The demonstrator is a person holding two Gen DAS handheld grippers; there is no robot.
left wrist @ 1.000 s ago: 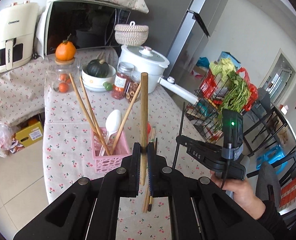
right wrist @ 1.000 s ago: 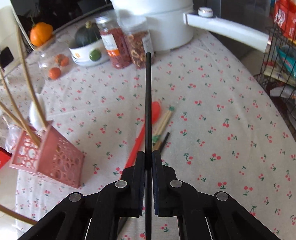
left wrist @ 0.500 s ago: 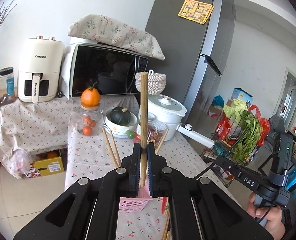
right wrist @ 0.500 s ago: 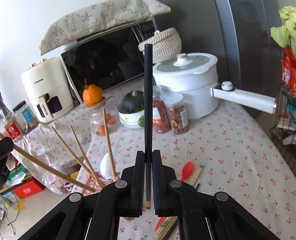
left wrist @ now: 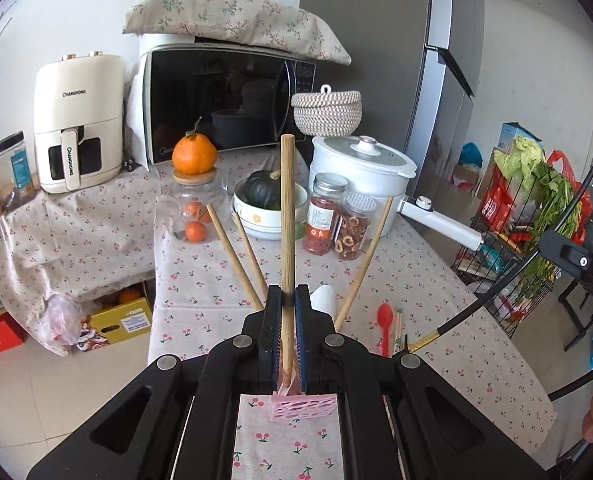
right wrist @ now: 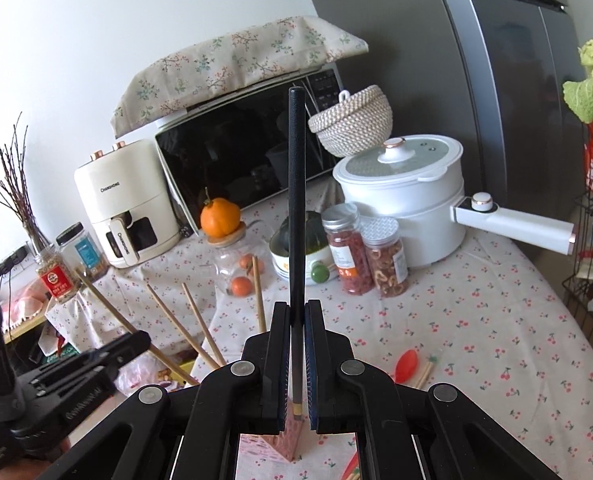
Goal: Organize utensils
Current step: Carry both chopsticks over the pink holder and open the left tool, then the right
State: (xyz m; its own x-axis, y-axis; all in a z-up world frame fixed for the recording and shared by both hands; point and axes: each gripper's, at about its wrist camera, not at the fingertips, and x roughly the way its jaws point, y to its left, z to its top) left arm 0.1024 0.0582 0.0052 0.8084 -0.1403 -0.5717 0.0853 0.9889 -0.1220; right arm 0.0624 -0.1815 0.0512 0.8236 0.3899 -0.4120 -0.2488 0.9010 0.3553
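Observation:
My left gripper (left wrist: 287,300) is shut on a wooden chopstick (left wrist: 287,216) that stands upright, its lower end over the pink slotted utensil basket (left wrist: 302,408). Several wooden chopsticks (left wrist: 232,256) and a white spoon (left wrist: 324,296) stand in the basket. My right gripper (right wrist: 297,314) is shut on a black chopstick (right wrist: 296,200), held upright above the same pink basket (right wrist: 286,440). A red spoon (left wrist: 385,326) and more chopsticks (left wrist: 398,330) lie on the cherry-print tablecloth (left wrist: 436,280) to the right of the basket.
Behind the basket stand two spice jars (left wrist: 322,220), a bowl with a green squash (left wrist: 262,200), a glass jar topped by an orange (left wrist: 194,200), a white pot with a long handle (left wrist: 360,172), a microwave (left wrist: 224,104) and an air fryer (left wrist: 76,124). A wire vegetable rack (left wrist: 520,216) is right.
Both grippers have dropped from a raised view towards the table, bringing their chopsticks down over the pink basket. Each still grips its chopstick.

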